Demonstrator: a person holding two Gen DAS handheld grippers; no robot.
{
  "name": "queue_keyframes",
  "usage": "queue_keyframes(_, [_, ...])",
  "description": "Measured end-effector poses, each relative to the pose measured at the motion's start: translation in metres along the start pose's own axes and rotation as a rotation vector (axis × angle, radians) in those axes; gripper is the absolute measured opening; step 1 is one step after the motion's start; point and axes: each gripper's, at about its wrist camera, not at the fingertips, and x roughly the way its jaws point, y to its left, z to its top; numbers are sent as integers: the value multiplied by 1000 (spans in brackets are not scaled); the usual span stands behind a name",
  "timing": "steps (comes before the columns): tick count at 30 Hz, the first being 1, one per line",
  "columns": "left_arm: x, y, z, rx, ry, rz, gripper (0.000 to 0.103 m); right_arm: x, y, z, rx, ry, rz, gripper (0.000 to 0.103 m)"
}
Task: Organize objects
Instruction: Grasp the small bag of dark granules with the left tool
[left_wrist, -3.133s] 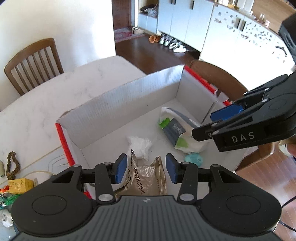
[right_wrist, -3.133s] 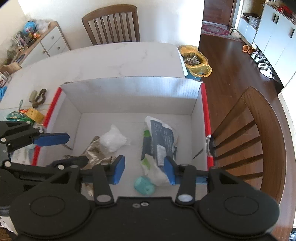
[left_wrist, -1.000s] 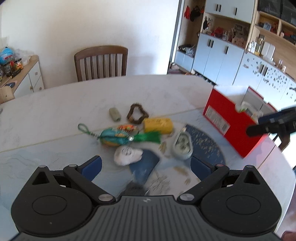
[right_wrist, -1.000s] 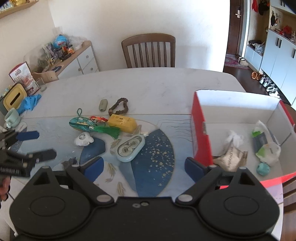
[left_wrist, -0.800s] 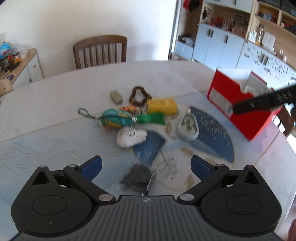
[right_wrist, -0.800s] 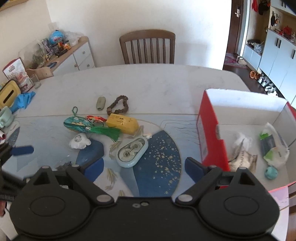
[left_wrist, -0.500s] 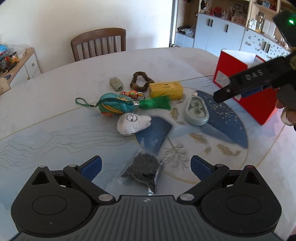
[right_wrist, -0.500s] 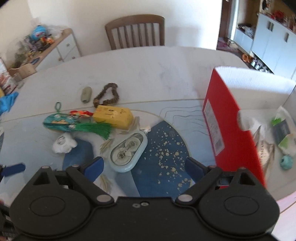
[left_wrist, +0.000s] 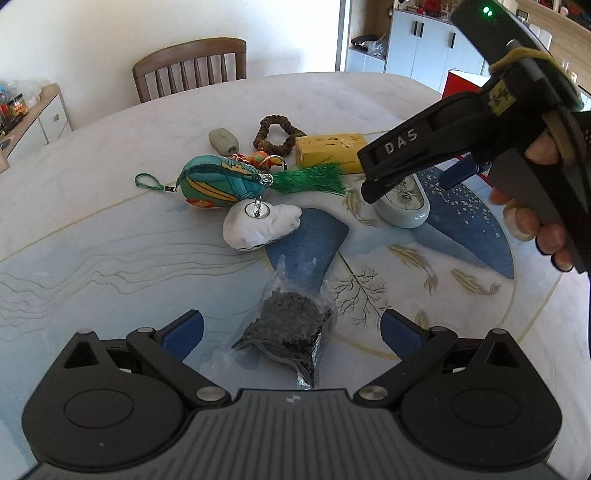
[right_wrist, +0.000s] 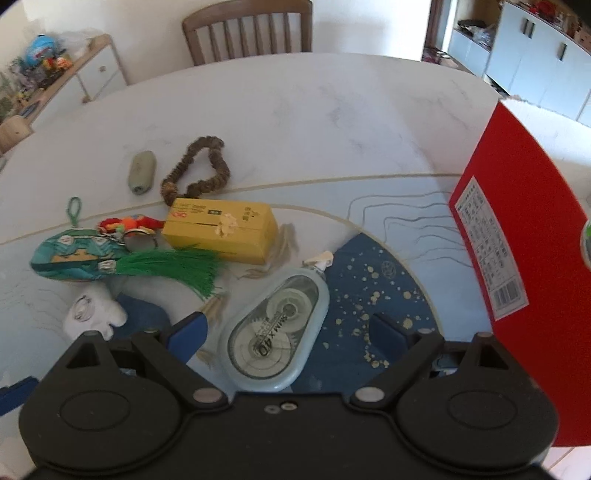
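My left gripper (left_wrist: 291, 330) is open, its fingers either side of a clear packet of black bits (left_wrist: 286, 328) on the table. My right gripper (right_wrist: 290, 332) is open, its fingers straddling a pale blue correction tape dispenser (right_wrist: 275, 334); it also shows in the left wrist view (left_wrist: 406, 206) under the right gripper's body. Beyond lie a yellow box (right_wrist: 221, 229), a teal fish pouch with a green tassel (left_wrist: 218, 181), a white plush piece (left_wrist: 260, 225), a brown bead loop (right_wrist: 197, 173) and a grey-green pebble-shaped item (right_wrist: 140, 171). The red box (right_wrist: 517, 236) stands at the right.
The table (right_wrist: 295, 110) is white marble with a blue patterned mat (left_wrist: 469, 236). A wooden chair (left_wrist: 190, 68) stands at the far side. A sideboard with clutter (right_wrist: 55, 74) is at the far left, and white cabinets (right_wrist: 535, 55) at the far right.
Both grippers left the red box, opened wide and came down over the table. The left now brackets the black packet; the right has closed in on the tape dispenser.
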Motion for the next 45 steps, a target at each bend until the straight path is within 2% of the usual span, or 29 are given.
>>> queue_keyframes(9, [7, 4, -2, -20, 5, 12, 101, 8, 7, -2, -6, 6, -53, 92])
queue_keyframes(14, [7, 1, -2, 1, 0, 15, 82, 6, 9, -6, -24, -7, -59, 89])
queue_keyframes(19, [5, 0, 1, 2, -7, 22, 63, 2, 7, -10, -21, -32, -59, 81])
queue_keyframes(22, [4, -1, 2, 6, -7, 23, 54, -1, 3, -12, -20, -50, -59, 72])
queue_keyframes(25, [4, -4, 3, 14, -5, 25, 46, -5, -2, -15, -29, -72, -55, 56])
queue_keyframes(28, [4, -6, 5, 12, -3, 31, 39, -6, -7, -16, -26, -75, -41, 54])
queue_keyframes(37, [2, -14, 8, 19, 17, 45, 35, -20, -28, -32, 2, -83, 13, 53])
queue_keyframes(45, [-9, -27, 15, 32, 30, 35, 35, -53, -36, -48, -51, -90, 88, 53])
